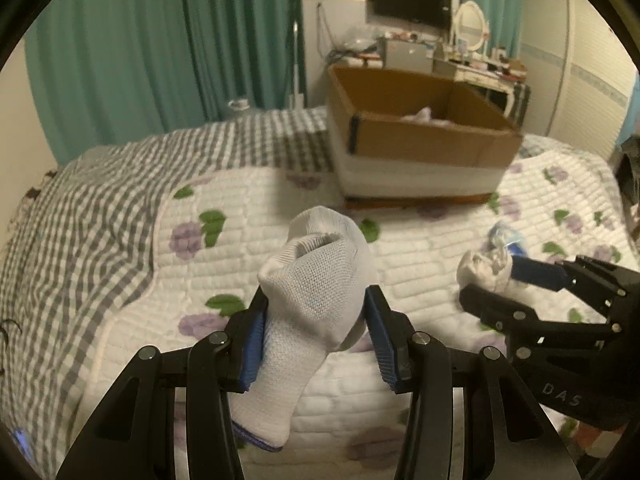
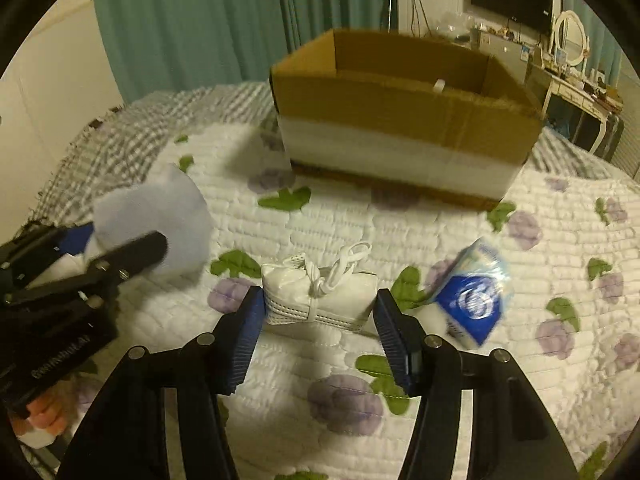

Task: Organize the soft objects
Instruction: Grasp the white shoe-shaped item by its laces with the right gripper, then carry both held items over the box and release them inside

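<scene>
On a floral quilt, the left gripper pinches a white sock between its blue pads, lifted above the bed. The right gripper is spread around a folded white mask lying on the quilt, pads apparently not squeezing it. A blue tissue pack lies just beside. Beyond stands an open cardboard box, before teal curtains.
</scene>
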Available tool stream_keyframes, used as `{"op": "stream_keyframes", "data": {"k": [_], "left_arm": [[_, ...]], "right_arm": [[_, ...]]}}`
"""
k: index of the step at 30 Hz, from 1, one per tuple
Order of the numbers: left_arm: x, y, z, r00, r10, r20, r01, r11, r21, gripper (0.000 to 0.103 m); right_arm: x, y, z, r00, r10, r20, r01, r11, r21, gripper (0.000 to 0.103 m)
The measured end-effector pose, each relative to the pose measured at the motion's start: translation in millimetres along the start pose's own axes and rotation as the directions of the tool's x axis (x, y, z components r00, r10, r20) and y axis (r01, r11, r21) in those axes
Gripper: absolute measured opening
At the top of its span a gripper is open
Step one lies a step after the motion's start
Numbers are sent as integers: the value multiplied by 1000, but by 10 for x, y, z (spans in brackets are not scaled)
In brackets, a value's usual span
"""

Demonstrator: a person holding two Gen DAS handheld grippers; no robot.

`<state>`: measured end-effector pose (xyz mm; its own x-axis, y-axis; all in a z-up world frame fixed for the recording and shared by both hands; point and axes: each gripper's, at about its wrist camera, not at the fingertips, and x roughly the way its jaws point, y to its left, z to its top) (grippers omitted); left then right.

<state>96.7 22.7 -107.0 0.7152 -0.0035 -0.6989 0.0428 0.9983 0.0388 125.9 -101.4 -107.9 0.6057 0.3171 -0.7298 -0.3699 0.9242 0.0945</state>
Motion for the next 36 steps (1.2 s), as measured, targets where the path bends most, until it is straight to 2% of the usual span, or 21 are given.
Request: {"op": "stream_keyframes", "data": {"k": [5, 11, 14, 18, 24, 31, 35, 36], "left_arm": [[-400, -244, 230, 997, -9, 82, 6, 999, 36, 46], [-789, -577, 552, 985, -37, 170, 19, 994, 106, 46], [-809, -682, 788, 981, -51, 189, 28, 992, 121, 46], [-628, -753, 1199, 978, -64, 201, 41, 993, 115, 46], [-16, -796, 1640, 984, -56, 171, 43, 996, 78, 46], [745, -802, 1818, 989, -65, 130, 54, 995, 89, 48], [1012, -813, 1829, 990, -75, 115, 62, 992, 114, 49], [1049, -826, 1837, 991, -73, 113, 59, 991, 119, 57]], "right_arm": [[-576, -182, 167, 992, 13, 124, -14, 1000, 7, 56], [-1250, -444, 544, 964, -12, 264, 12, 1000, 4, 56], [-1470, -544, 775, 951, -37, 308, 44, 999, -16, 56], [-1574, -682, 1074, 937, -59, 345, 75, 997, -33, 56], [-1236, -975, 1514, 942, -56, 331, 63, 998, -9, 56], [-468, -1234, 1813, 963, -57, 264, 59, 998, -1, 56], [-34, -1337, 1876, 975, -60, 215, 65, 998, -13, 56], [58, -1350, 1888, 977, -58, 206, 62, 998, -12, 56]]}}
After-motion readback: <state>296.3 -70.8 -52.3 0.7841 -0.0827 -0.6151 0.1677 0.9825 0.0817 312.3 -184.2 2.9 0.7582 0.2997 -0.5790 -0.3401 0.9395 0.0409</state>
